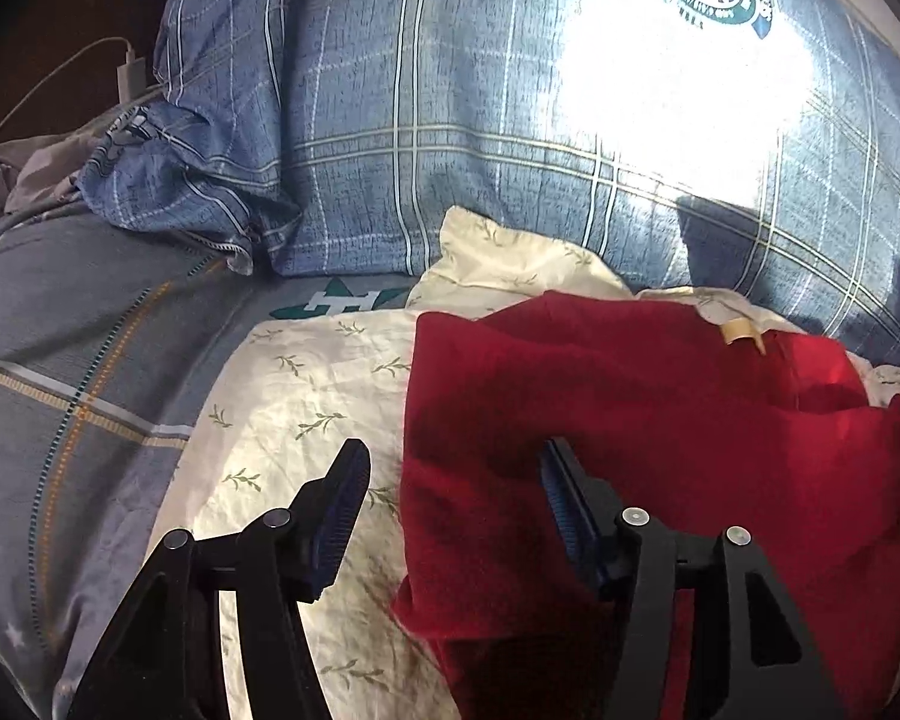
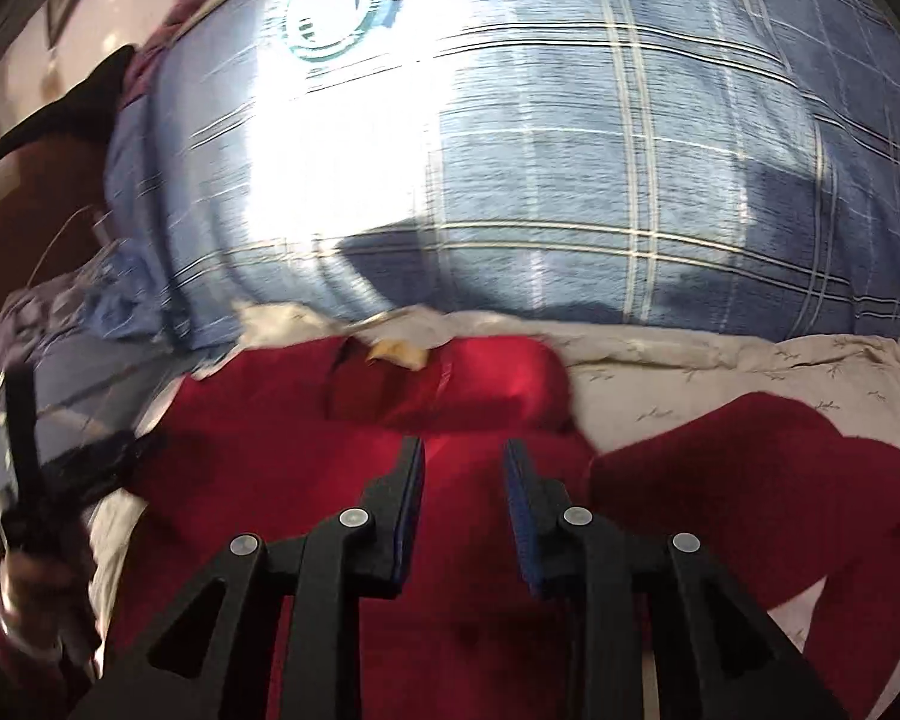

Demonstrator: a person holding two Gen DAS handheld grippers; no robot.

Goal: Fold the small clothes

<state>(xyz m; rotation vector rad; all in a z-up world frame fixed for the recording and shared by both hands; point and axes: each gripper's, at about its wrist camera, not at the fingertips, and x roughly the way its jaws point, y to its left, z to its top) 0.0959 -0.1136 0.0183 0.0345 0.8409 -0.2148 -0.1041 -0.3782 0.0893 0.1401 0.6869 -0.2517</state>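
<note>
On the left, our left gripper (image 1: 450,516) hangs wide open astride the red garment's (image 1: 660,408) edge, ready to pinch it. Rightward, our right gripper (image 2: 463,489) hovers narrowly parted, empty, over the garment spread on the cream sheet (image 1: 306,396).

Hard sunlight burns out a white patch on the blue plaid pillow (image 1: 510,120) in both views, washing out its checks. Dark shadows fall across the red garment (image 1: 660,420) and the pillow's lower edge. The left wrist view is sharp; the right wrist view is smeared by motion blur. Fisheye bending curves the edges, and the corners go black.
</note>
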